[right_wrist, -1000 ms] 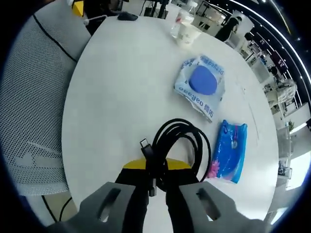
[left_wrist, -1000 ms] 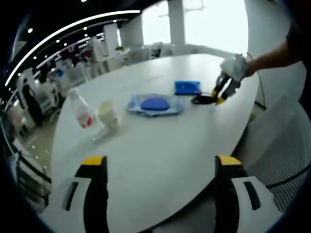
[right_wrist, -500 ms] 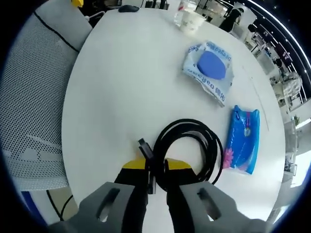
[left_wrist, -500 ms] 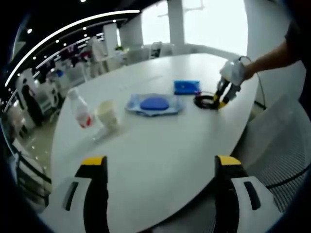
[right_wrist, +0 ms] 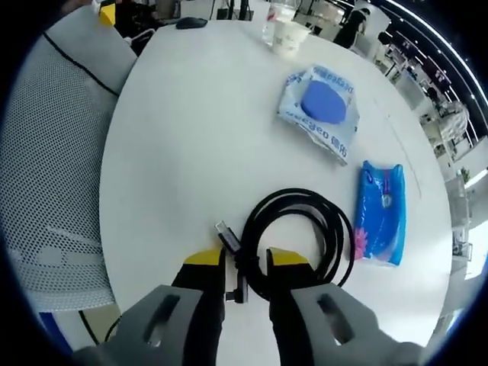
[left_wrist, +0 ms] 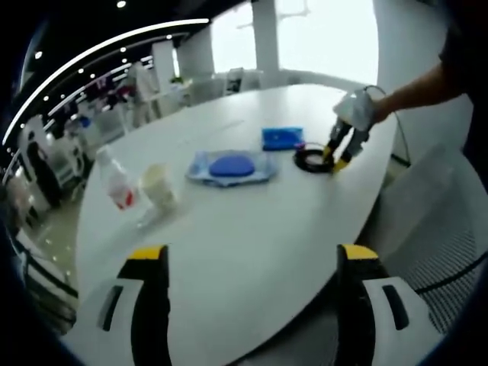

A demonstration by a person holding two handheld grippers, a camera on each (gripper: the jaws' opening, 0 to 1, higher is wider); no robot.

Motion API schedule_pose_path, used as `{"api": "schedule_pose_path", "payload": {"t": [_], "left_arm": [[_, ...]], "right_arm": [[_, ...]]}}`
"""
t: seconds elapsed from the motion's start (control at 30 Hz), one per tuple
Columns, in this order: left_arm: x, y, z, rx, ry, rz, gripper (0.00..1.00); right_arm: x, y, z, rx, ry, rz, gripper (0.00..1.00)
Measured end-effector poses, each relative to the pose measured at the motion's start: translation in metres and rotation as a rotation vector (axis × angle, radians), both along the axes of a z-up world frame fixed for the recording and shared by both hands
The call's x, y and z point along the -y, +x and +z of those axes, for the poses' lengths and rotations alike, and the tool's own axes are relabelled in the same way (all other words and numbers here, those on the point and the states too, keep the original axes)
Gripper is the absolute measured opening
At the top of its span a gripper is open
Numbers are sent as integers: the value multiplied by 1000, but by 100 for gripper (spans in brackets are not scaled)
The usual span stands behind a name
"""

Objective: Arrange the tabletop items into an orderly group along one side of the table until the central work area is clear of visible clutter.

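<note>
Loosened since before, right tool [right_wrist: 245, 263] stands parted around the cable coil [right_wrist: 299, 242]; left tool [left_wrist: 252, 263] stands apart.

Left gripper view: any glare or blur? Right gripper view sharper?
Left gripper view: window blown out, white table washed, bottle and cup soft. Right gripper view: evenly lit, coiled black cable and blue packet crisp; fisheye bends the table edge.

Between the right gripper's [right_wrist: 245, 263] jaws, part of the coiled black cable [right_wrist: 299, 244] was hidden. Far ahead, the plastic bottle [right_wrist: 276, 13] was cut off behind the paper cup [right_wrist: 290, 36].
</note>
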State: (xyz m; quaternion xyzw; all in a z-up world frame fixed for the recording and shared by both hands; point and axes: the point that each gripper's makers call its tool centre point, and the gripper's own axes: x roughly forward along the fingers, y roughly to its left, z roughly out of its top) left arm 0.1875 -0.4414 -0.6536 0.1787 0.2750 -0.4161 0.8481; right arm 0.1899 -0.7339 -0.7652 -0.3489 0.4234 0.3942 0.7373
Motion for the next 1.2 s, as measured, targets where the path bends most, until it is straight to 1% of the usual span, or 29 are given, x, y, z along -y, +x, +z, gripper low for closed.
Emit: {"api": "schedule_pose_path", "payload": {"t": [0.1, 0.23, 0.3, 0.4, 0.47, 0.53, 0.6, 0.63, 0.67, 0.7, 0.77, 0.87, 0.97, 1.03, 1.2], "left_arm": [[4, -3, -1, -5, 7, -30, 87], [10, -3, 0, 4, 11, -59, 86], [14, 1, 3, 7, -1, -62, 83], [23, 8, 9, 14, -40, -65, 79], [28, 12, 9, 10, -38, -66, 79], [36, 16, 12, 26, -26, -92, 79], [42, 21, 14, 24, -30, -96, 79], [45, 23, 15, 22, -33, -97, 79], [49, 26, 17, 24, -41, -100, 79], [50, 27, 18, 24, -43, -101, 76], [55, 35, 22, 23, -53, -92, 71], [62, 47, 26, 3, -90, -63, 71], [70, 56, 32, 14, -111, -75, 71], [75, 64, 35, 18, -105, -84, 72], [81, 83, 43, 21, -87, -94, 73]], "right_arm": [[-3, 3, 7, 24, 40, -49, 25], [-9, 6, 13, 33, 113, -138, 30], [-13, 8, 16, 41, 157, -188, 32], [-18, 11, 20, 46, 219, -260, 33], [-16, 14, 21, 59, 227, -323, 35], [-14, 18, 21, 72, 243, -375, 37], [-16, 24, 22, 83, 313, -451, 38], [-16, 26, 21, 86, 325, -469, 38], [-16, 27, 21, 89, 333, -481, 38], [-17, 27, 21, 90, 338, -482, 38], [-22, 30, 24, 102, 386, -509, 38], [-29, 34, 26, 112, 417, -509, 40], [-36, 38, 29, 126, 431, -509, 42], [-39, 42, 31, 132, 441, -512, 43], [-40, 50, 36, 159, 464, -557, 47]]}}
